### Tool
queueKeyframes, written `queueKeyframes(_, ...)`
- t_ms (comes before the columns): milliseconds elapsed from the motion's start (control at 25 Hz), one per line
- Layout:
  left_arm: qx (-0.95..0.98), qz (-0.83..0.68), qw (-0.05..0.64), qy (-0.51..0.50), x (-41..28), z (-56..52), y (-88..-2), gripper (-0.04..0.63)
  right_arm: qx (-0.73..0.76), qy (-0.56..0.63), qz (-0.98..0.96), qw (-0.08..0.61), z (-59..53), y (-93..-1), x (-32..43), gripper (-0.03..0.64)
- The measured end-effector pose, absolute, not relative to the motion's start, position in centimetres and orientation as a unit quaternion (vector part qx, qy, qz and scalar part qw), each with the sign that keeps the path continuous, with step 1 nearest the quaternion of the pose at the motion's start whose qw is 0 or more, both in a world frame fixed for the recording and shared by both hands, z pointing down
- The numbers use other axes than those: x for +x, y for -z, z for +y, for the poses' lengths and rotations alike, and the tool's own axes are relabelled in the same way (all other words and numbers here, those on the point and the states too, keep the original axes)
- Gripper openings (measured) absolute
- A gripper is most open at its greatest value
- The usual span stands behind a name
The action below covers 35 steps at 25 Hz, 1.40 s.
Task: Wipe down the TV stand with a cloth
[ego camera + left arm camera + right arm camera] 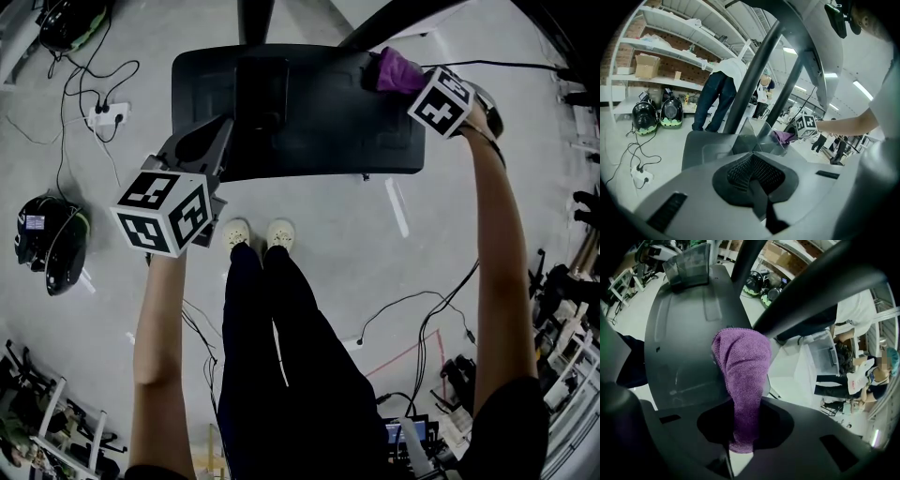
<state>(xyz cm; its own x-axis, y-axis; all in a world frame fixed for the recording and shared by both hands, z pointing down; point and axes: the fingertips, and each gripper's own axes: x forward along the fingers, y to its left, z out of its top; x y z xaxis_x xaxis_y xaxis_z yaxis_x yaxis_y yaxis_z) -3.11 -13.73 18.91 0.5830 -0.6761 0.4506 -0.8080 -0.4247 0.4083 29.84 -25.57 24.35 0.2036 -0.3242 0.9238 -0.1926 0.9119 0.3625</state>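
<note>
The TV stand's dark base plate (319, 122) lies flat on the floor, with its poles (253, 19) rising at the far side. A purple cloth (398, 70) rests on the plate's far right corner, and my right gripper (405, 82) is shut on it. In the right gripper view the cloth (740, 362) hangs out of the gripper (743, 397) over the plate (679, 343). My left gripper (217, 131) sits at the plate's left edge, its jaws together and holding nothing. From the left gripper (753, 136) I see the plate (701, 145) and the cloth (782, 137) beyond.
The person's feet (258, 232) stand just before the plate's near edge. A helmet (52, 239) lies on the floor at the left, with a power strip (103, 114) and loose cables nearby. Shelving (661, 61) and a standing person (719, 93) are behind the stand.
</note>
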Motion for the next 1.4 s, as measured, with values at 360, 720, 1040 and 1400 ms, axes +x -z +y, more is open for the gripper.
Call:
queueKeyframes(360,0.835,-0.438,0.309,-0.122,-2.5,-12.5,-19.9,0.008,0.278,-0.001,-0.585,0.761,-24.9,-23.7,35.9,0.089)
queueKeyframes(720,0.837,-0.424,0.314,-0.144,-2.0,-11.0,-20.9,0.008,0.229,0.126,-0.632,0.729,-22.3,-20.4,29.1,0.089)
queueKeyframes(1040,0.835,-0.427,0.319,-0.139,-2.0,-10.5,-20.8,0.008,0.131,0.187,-0.694,0.682,-18.7,-20.9,17.6,0.089)
queueKeyframes(1400,0.831,-0.434,0.326,-0.124,-3.3,-9.8,-20.9,0.008,0.082,0.196,-0.691,0.691,-17.7,-24.5,12.3,0.089)
